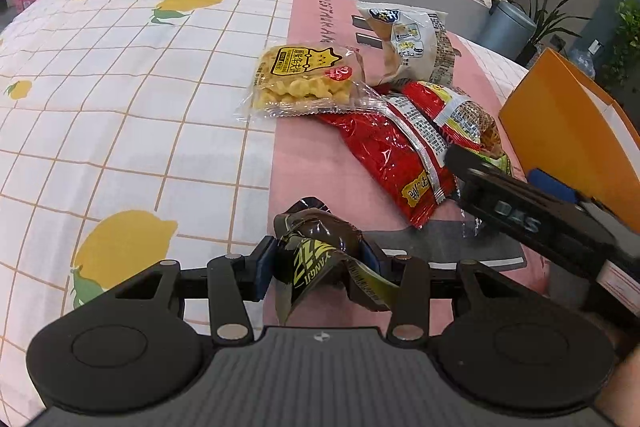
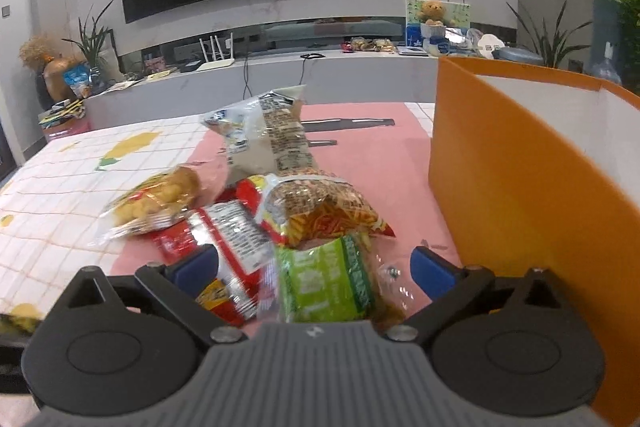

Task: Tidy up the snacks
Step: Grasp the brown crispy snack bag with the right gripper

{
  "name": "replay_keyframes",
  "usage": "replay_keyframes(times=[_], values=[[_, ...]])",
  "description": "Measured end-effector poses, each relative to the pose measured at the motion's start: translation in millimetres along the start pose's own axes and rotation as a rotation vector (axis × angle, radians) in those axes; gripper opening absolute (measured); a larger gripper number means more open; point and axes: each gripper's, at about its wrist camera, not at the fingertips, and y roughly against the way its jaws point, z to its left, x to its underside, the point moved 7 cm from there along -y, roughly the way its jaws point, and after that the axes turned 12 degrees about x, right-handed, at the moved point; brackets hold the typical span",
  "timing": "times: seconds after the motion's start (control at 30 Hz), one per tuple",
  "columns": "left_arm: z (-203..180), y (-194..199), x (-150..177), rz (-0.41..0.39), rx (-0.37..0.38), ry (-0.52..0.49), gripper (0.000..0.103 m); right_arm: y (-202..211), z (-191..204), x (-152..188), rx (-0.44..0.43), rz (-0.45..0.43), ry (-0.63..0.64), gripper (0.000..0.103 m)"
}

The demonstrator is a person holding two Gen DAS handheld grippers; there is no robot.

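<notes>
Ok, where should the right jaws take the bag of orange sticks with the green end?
Grip the green end, the near flattened part already between the open right gripper jaws. Come from the near side, low; the orange box blocks the right.

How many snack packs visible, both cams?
6. Brown pack in left gripper; yellow waffle pack, white bag, red bag, noodle-strip bag piled on the cloth; green pack between the open right gripper's fingers. More may hide underneath.

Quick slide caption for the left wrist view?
Left hand-held gripper clamps a dark snack packet beside piled snacks on lemon tablecloth.
</notes>
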Motion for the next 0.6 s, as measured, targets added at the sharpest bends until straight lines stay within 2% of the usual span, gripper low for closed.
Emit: replay_keyframes(times=[0.07, 0.2, 0.23, 0.27, 0.33, 0.37, 0.43, 0.6], values=[[-0.4, -0.8, -0.5, -0.002, -0.001, -0.004, 0.051, -9.0, 4.7, -0.6, 0.003, -0.011, 0.035, 0.1], [-0.9, -1.8, -0.9, -0.004, -0.002, -0.012, 0.051, -18.8, 10.0, -3.8, -0.064, -0.008, 0.026, 0.097], [-1.2, -1.8, -0.9, -0.004, -0.003, -0.014, 0.051, -19.1, 10.2, -5.0, -0.076, -0.01, 0.022, 0.087], [-1.4, -1.9, -0.9, -0.004, -0.003, -0.015, 0.051, -18.6, 9.6, -5.8, -0.084, -0.013, 0.015, 0.082], [-1.8, -1.8, -0.9, -0.005, -0.002, -0.016, 0.051, -16.2, 5.7, -6.4, -0.06, -0.027, 0.001, 0.044], [-1.8, -1.8, -0.9, -0.005, -0.002, -0.015, 0.051, -14.7, 4.8, -6.2, -0.057, -0.032, 0.002, 0.033], [-1.8, -1.7, -0.5, -0.005, -0.002, -0.015, 0.051, -12.1, 5.1, -5.0, -0.066, -0.04, 0.022, 0.022], [-1.7, -1.0, 0.0, -0.003, 0.0, -0.011, 0.051, -2.0, 7.8, -1.2, -0.071, -0.054, 0.066, 0.018]])
